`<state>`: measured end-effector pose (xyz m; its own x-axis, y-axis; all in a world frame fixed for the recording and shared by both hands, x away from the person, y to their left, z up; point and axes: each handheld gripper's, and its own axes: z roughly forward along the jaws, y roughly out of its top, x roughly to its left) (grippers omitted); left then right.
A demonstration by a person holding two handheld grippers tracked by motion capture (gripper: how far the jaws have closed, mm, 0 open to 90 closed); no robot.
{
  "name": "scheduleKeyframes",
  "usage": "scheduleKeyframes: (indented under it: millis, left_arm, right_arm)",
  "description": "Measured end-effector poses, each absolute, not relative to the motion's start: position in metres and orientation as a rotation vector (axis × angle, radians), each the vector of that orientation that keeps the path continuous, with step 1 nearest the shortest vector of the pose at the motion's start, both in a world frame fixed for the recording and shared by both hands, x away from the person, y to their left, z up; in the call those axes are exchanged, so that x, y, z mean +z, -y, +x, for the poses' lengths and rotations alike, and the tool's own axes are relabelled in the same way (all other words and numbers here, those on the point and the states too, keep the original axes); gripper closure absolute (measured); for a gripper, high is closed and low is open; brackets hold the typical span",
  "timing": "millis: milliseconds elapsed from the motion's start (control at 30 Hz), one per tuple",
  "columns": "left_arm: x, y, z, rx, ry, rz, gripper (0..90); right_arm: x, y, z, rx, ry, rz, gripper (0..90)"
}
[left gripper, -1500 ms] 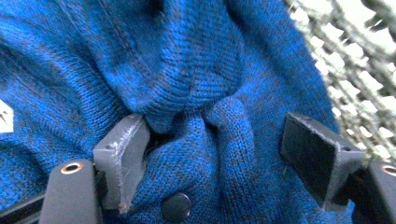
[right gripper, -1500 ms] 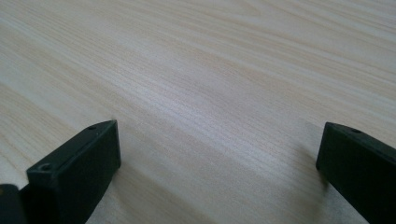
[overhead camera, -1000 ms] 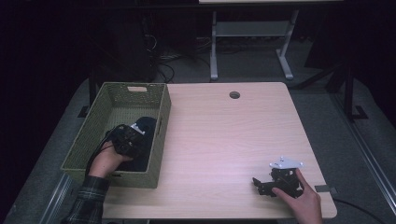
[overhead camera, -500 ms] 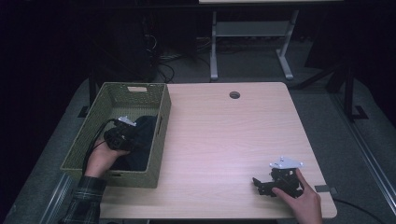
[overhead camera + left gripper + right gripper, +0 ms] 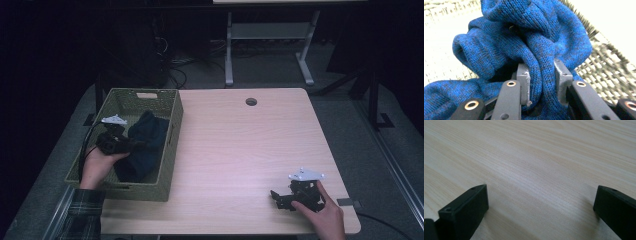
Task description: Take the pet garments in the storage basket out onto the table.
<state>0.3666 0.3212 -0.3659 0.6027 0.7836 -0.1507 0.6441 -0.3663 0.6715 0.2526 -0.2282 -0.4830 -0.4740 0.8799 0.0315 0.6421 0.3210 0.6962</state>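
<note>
Blue knitted garment (image 5: 529, 42), dark-flecked, bunched in folds inside the woven basket (image 5: 172, 145) at the left side of the table (image 5: 250, 150); one thick fold is pinched between the two grey pads (image 5: 524, 82) of the left gripper (image 5: 541, 85), which is clamped on the cloth. From above, the same garment (image 5: 145, 142) lies along the basket's right-hand half, with the left gripper (image 5: 134, 145) at its left edge, held by the person's left hand (image 5: 97, 167) over the basket's near-left part; a plaid sleeve (image 5: 82, 217) shows below it. Basket: olive-green weave, rectangular, handle slot in its far wall. Right gripper (image 5: 280, 195): at the near right of the table, well apart from the basket, held by the right hand (image 5: 325, 215); its jaws stand wide apart above bare pale wood, nothing between them. Table: light wood grain, round cable hole (image 5: 251, 101) near its far edge.
</note>
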Motion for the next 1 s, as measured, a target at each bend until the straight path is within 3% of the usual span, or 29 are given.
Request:
scheduleKeyframes:
  millis: [633,1000]
  left_arm:
    - [-0.332,-0.339,0.355,0.279,-1.043,1.849,71.0]
    - [-0.309,-0.327,0.351,0.286,-0.954,1.808,70.9]
  right_arm:
    - [-0.483,0.228,0.253,0.935,-2.24,1.357,0.0]
    - [-0.483,0.228,0.253,0.933,-2.239,1.356,0.0]
